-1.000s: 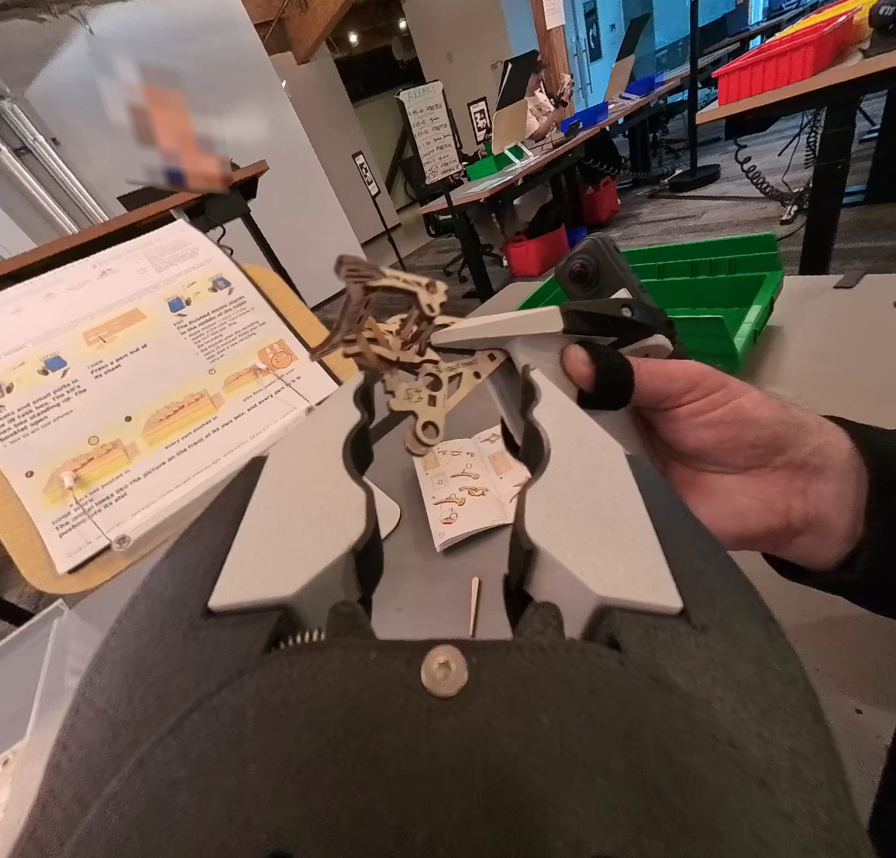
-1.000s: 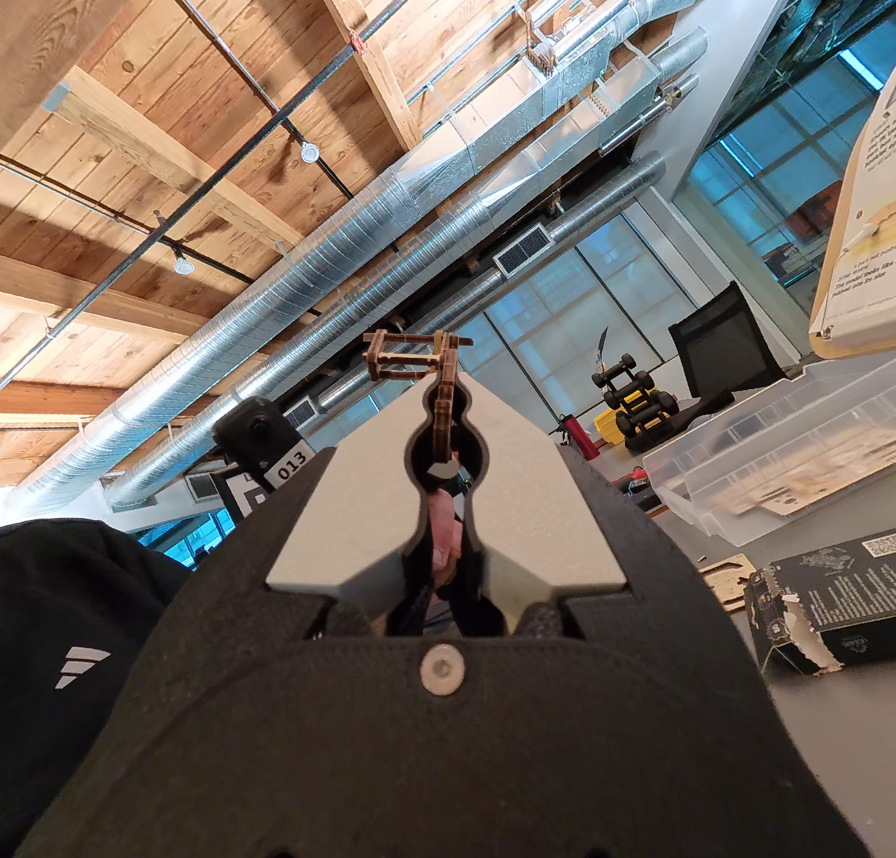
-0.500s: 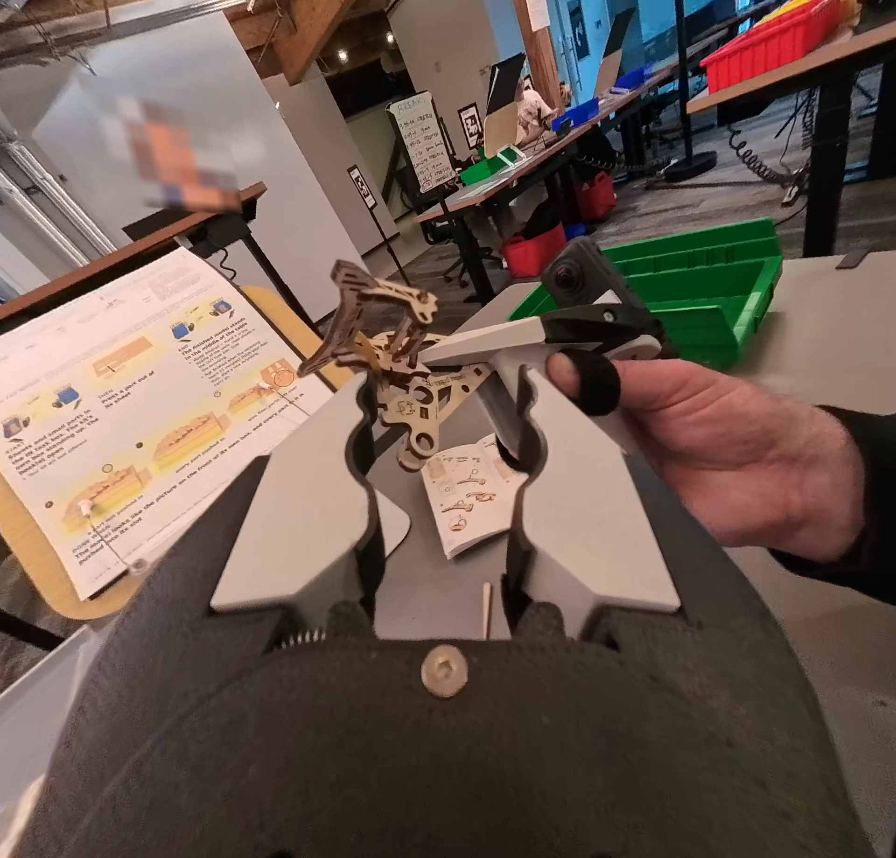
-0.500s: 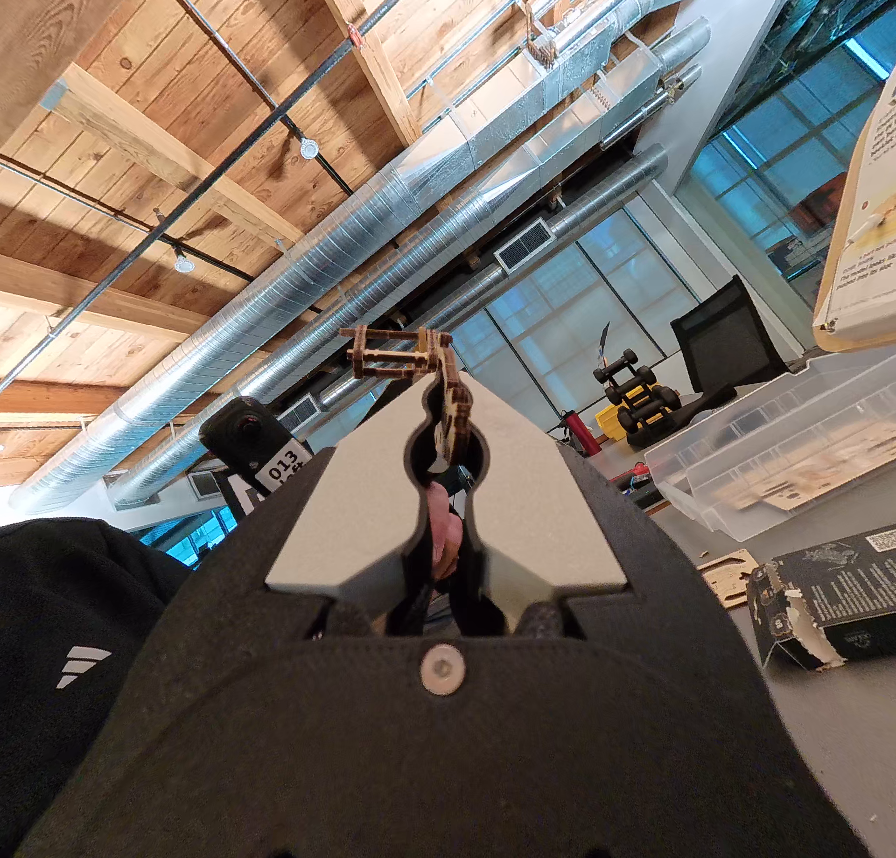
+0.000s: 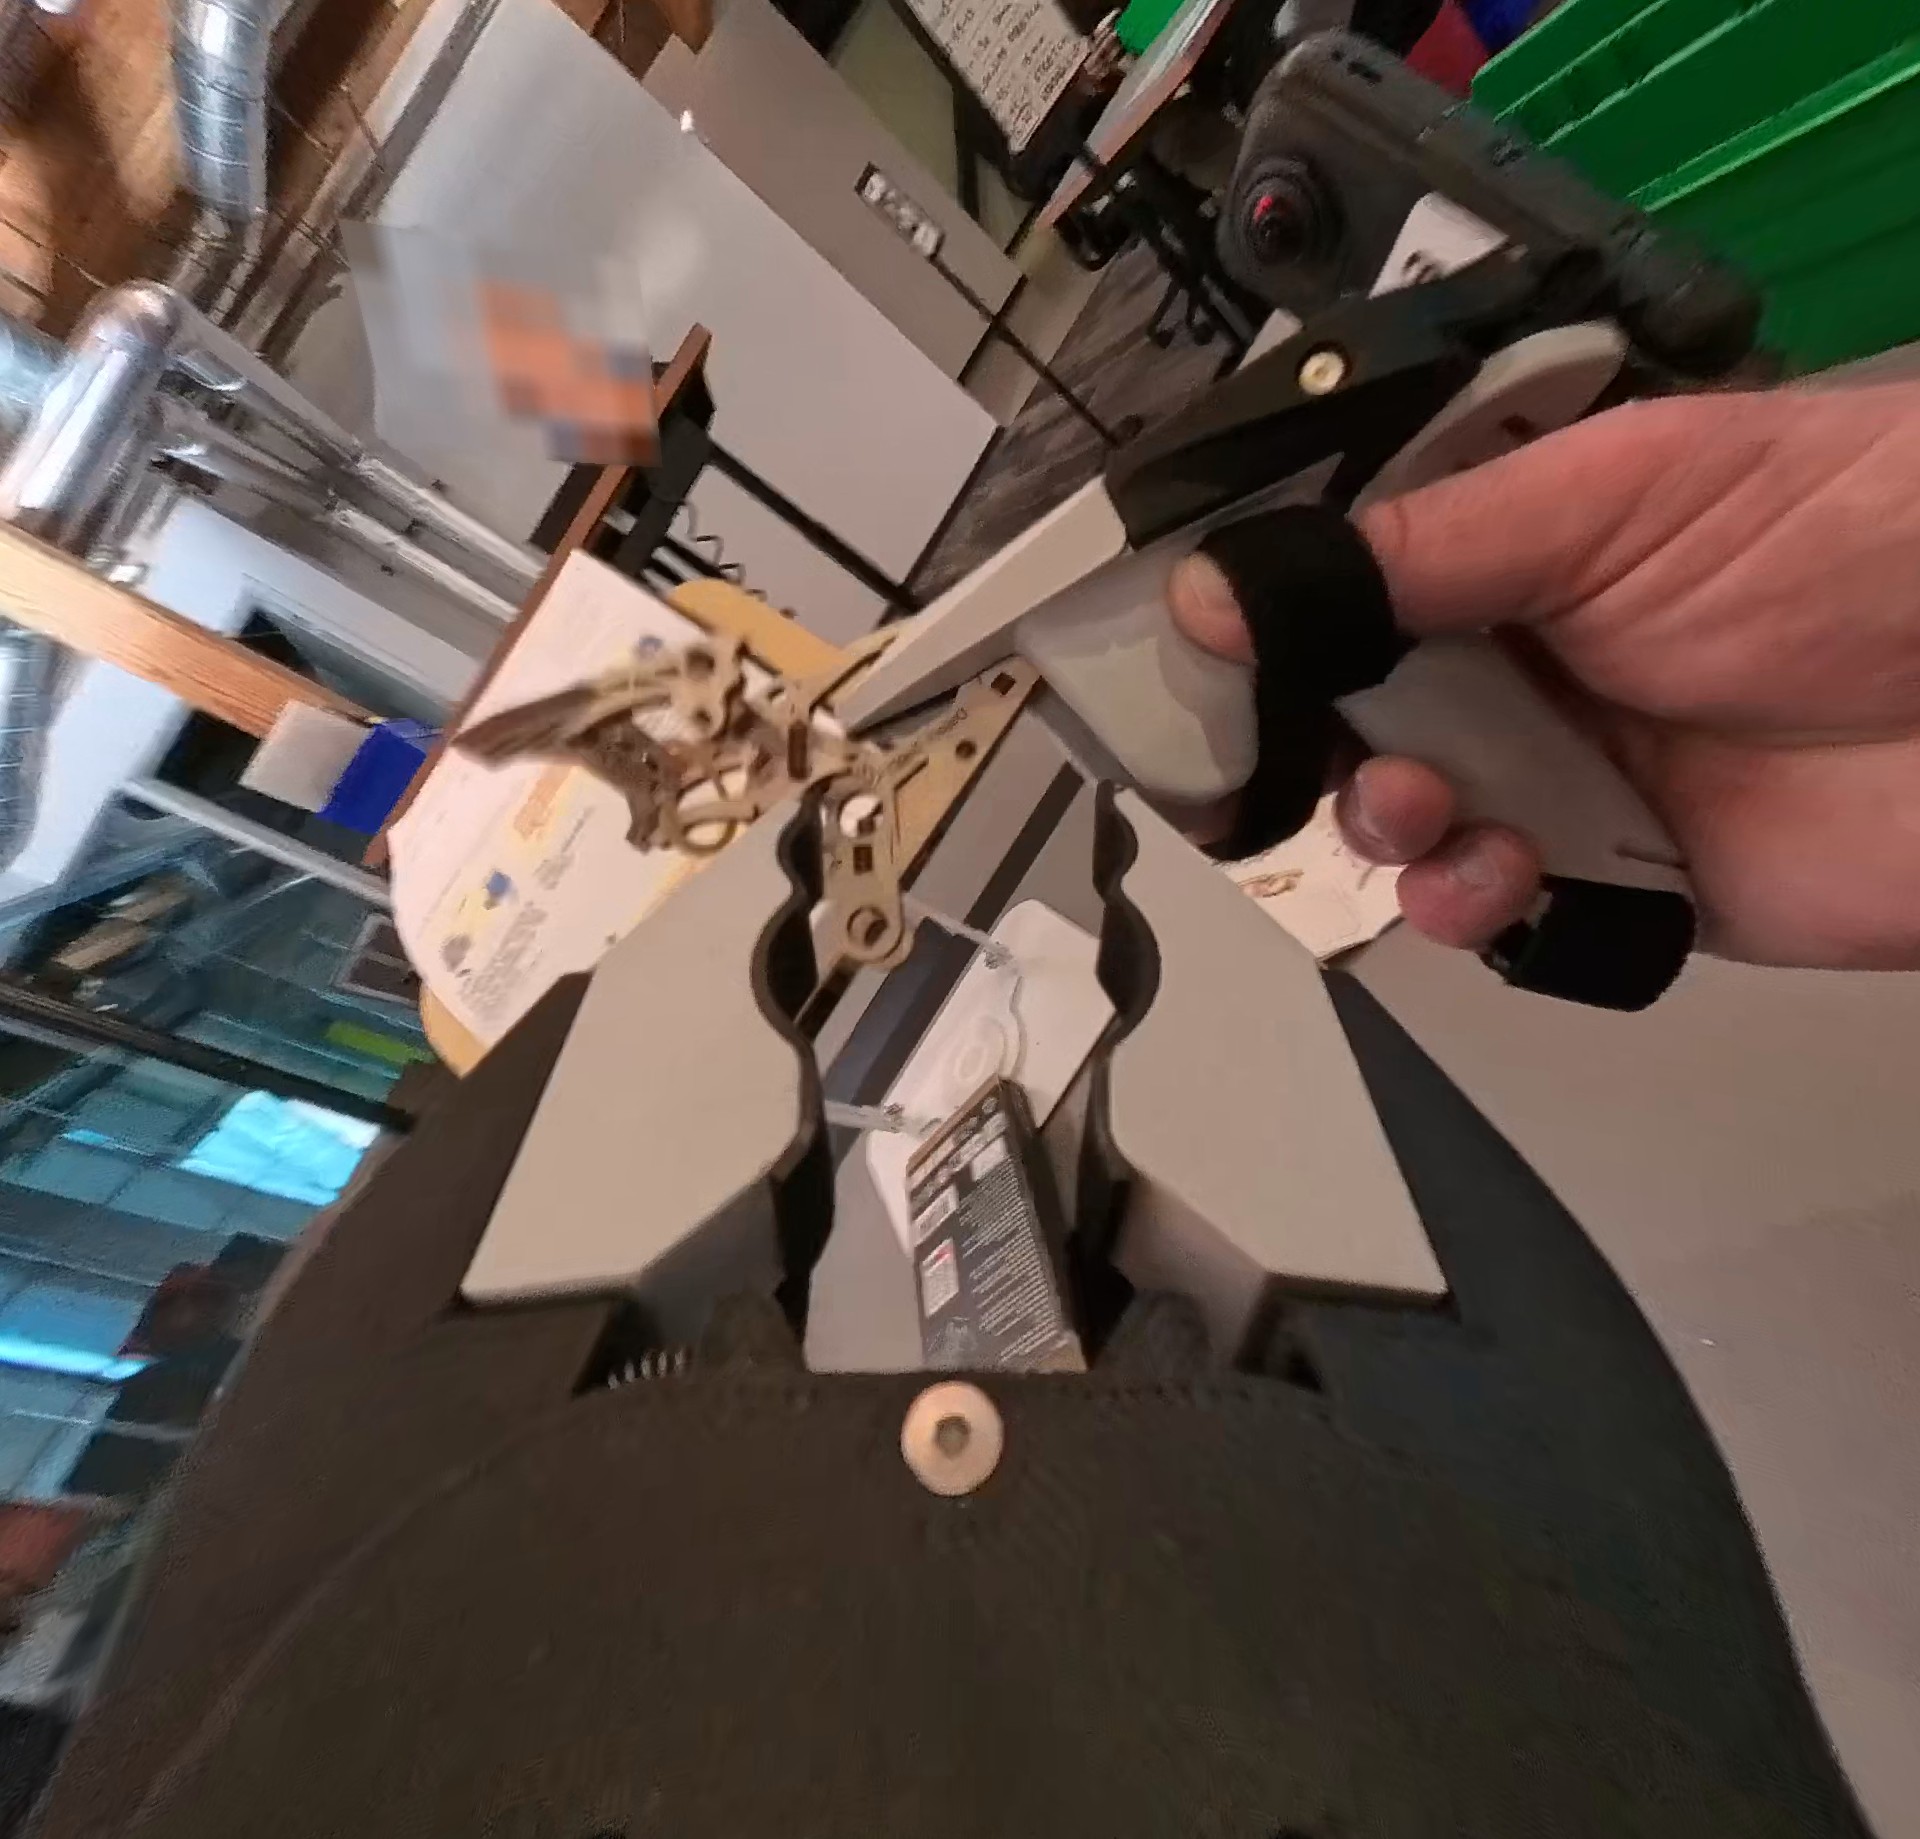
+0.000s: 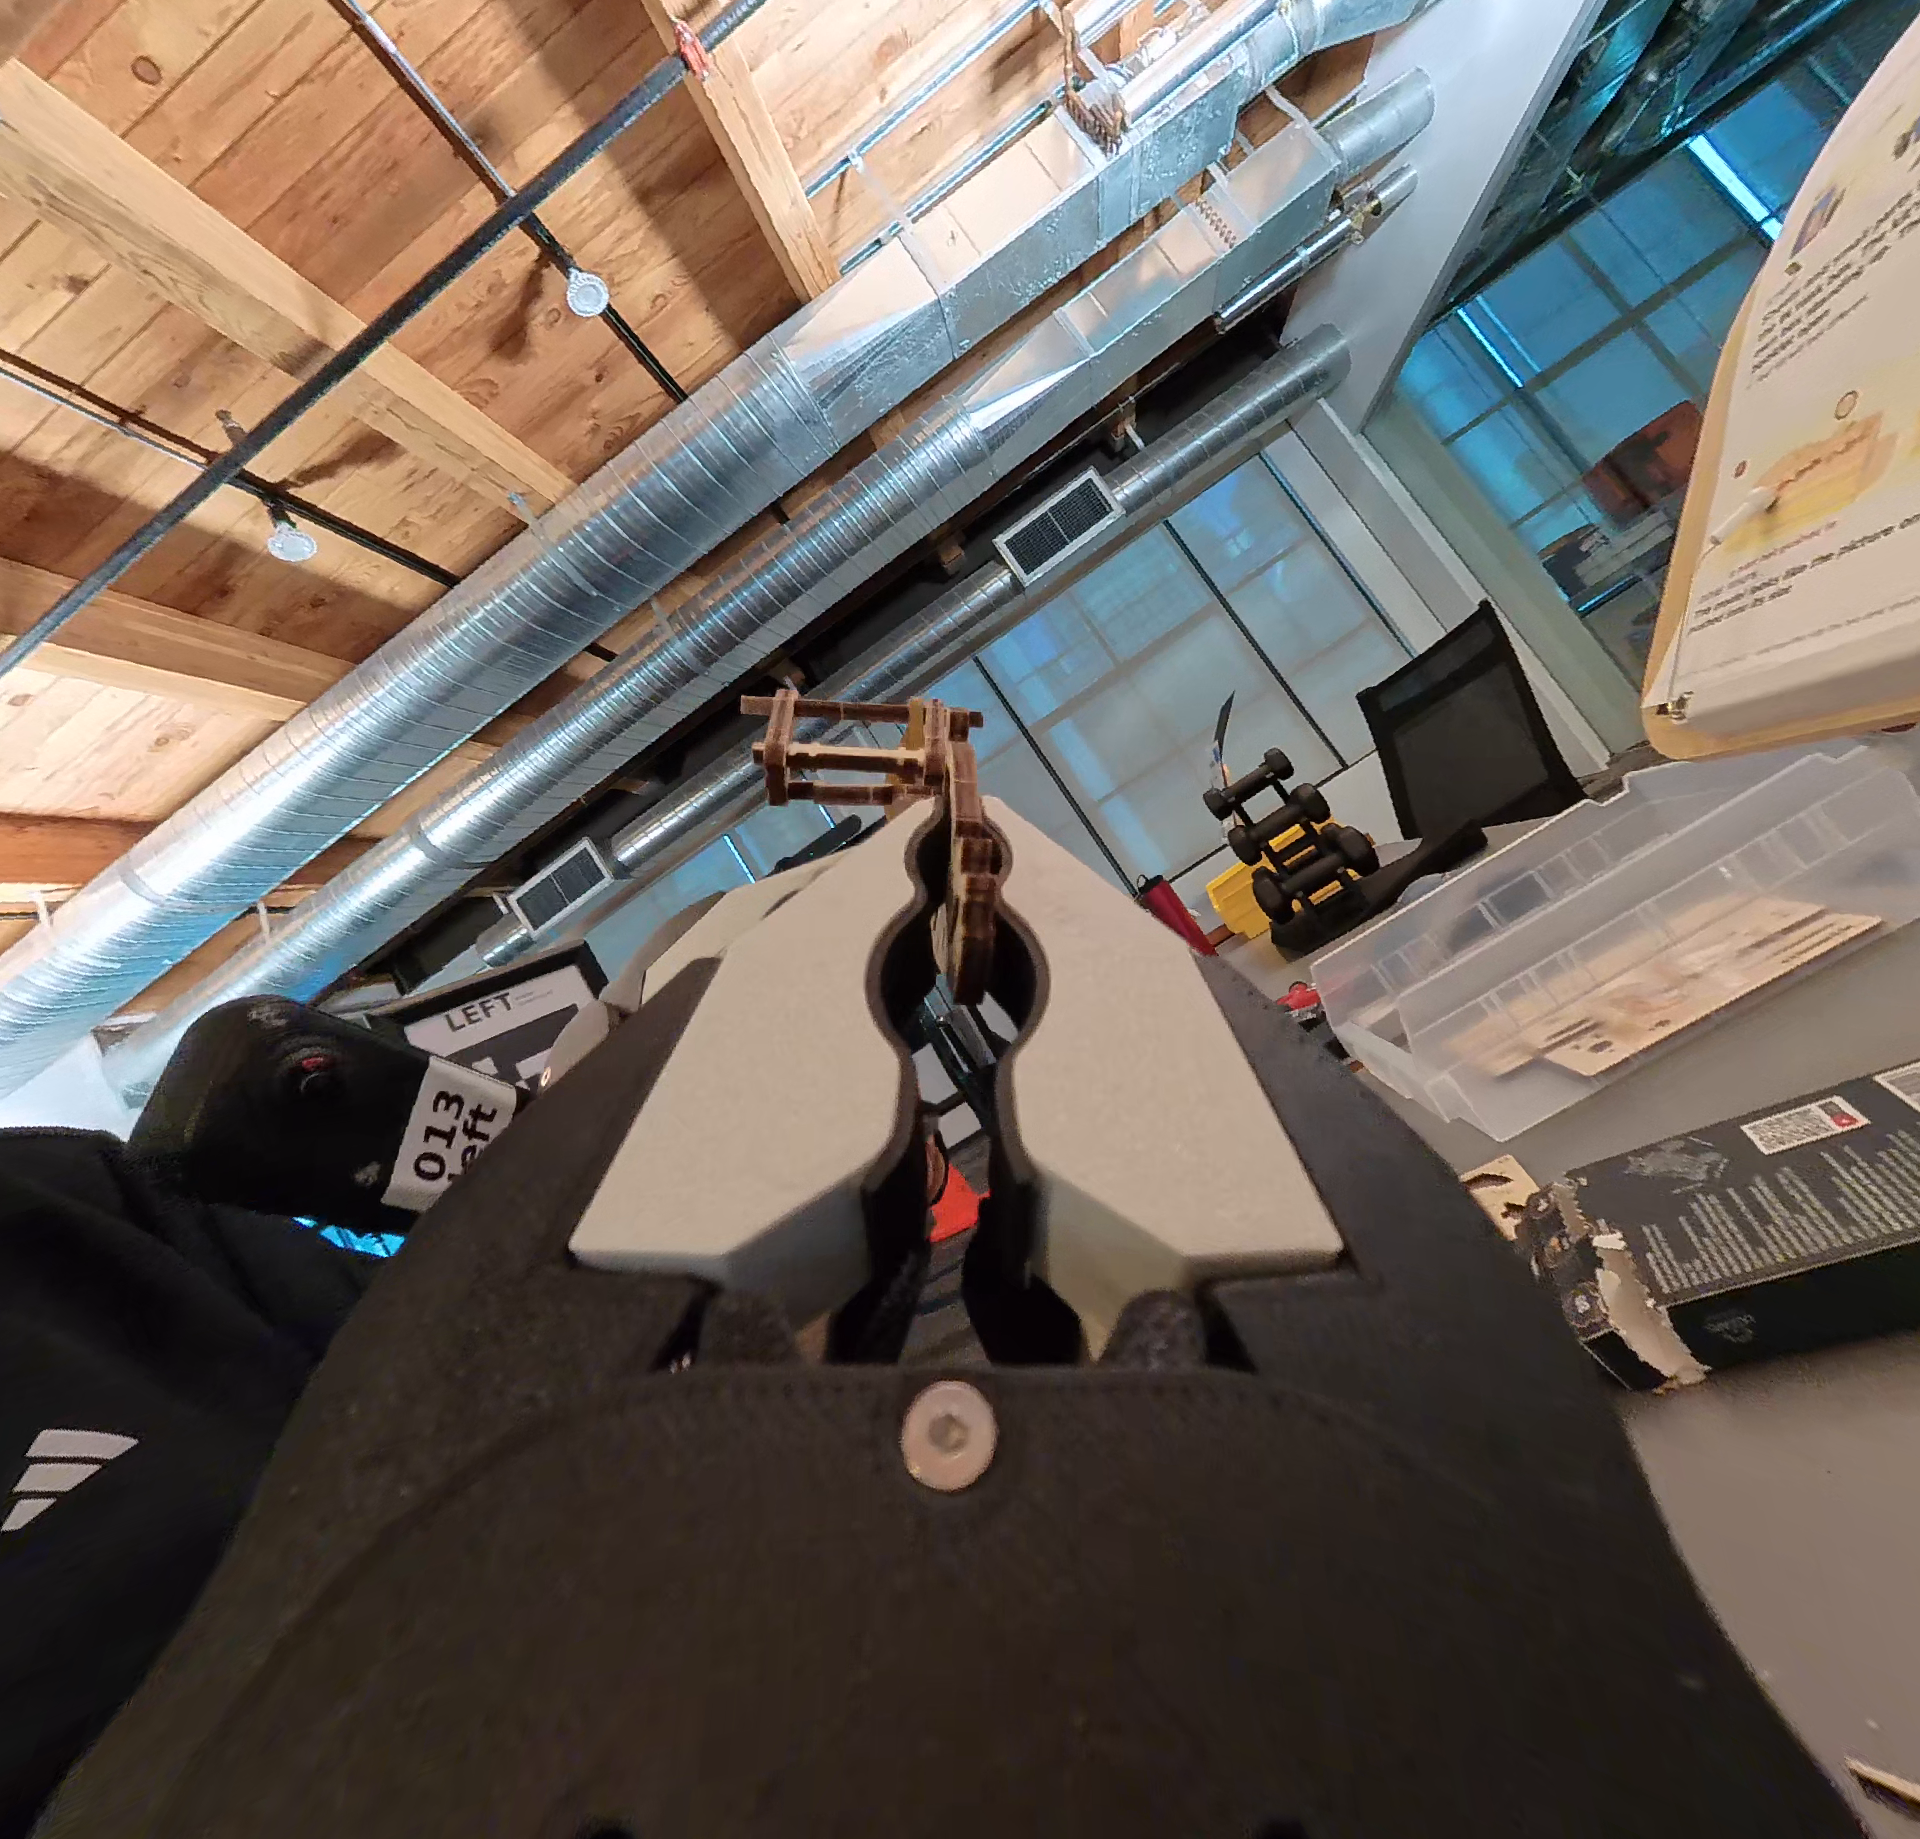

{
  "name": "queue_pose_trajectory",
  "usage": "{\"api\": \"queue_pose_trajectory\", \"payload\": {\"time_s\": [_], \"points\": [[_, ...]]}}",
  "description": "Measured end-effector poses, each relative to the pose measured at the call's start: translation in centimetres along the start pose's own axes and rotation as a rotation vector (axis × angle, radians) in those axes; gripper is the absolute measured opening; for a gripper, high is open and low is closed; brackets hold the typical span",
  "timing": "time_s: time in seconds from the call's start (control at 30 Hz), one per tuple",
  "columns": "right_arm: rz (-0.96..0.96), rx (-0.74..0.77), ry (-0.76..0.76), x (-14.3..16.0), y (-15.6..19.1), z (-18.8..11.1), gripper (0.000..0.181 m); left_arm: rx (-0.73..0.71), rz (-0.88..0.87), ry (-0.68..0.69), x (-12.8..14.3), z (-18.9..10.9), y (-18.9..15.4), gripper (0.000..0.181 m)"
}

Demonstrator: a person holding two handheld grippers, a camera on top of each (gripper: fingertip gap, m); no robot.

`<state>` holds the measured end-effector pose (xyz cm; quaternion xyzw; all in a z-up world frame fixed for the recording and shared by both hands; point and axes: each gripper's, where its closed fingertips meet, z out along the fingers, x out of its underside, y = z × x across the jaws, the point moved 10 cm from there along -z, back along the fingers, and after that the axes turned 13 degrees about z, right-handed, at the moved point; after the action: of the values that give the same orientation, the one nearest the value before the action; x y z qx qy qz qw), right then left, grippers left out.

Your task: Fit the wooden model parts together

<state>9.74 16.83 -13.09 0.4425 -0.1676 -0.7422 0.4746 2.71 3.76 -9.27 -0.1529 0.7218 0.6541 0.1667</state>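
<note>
The wooden model (image 5: 727, 740) hung in the air above the desk (image 5: 1662, 1218), a pale laser-cut plywood assembly of thin flat plates with round holes, notched edges and dark burnt rims. The right tongs (image 5: 862, 709) were clamped on one of its flat plates, held by a hand (image 5: 1621, 646) with a black strap over one finger. In the right wrist view the same model (image 6: 883, 761) showed edge-on as a small ladder-like frame sticking out past the tongs' tips (image 6: 951, 833), the plate pinched in the scalloped grey fingers (image 6: 790, 1041).

The left tongs (image 5: 951, 854) stood wide apart just below the model, gripping nothing; a rounded lug of the model hung down beside the left-hand finger, though I could not tell whether it touched.

Below the model, between the left tongs' fingers, lay a black printed box (image 5: 987, 1249) with a torn edge and a white sheet beneath it. Behind the model leaned an instruction board (image 5: 499, 854) with pictures. A folded paper leaflet (image 5: 1309, 885) lay on the desk under the hand. To the model's right and farther off sat a green bin (image 5: 1714, 106). In the right wrist view a clear plastic tray (image 6: 1558, 958) holding wooden sheets stood beyond the box (image 6: 1766, 1239). The grey desk to the right of the model lay bare and smooth.
</note>
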Motion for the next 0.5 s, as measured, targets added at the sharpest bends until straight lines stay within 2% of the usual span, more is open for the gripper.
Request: {"api": "queue_pose_trajectory", "payload": {"time_s": [0.13, 0.3, 0.47, 0.5], "points": [[-0.007, 0.013, 0.007, 0.4, -0.2, 0.3, 0.0, 0.0, -0.025, -0.004, 0.2, -0.1, 0.3, 0.052], [0.034, -0.023, 0.012, 0.2, -0.4, 0.0, 0.0, -0.034, -0.051, -0.074, 0.7, -1.7, 1.1, 0.048], [0.048, -0.04, 0.029, 0.5, -0.6, 0.2, 0.0, -0.008, -0.15, -0.06, 2.2, -1.2, 2.9, 0.064], [0.047, -0.04, 0.032, 0.5, -0.6, 0.4, 0.0, -0.004, -0.15, -0.07, 2.1, -1.2, 2.8, 0.061]]}}
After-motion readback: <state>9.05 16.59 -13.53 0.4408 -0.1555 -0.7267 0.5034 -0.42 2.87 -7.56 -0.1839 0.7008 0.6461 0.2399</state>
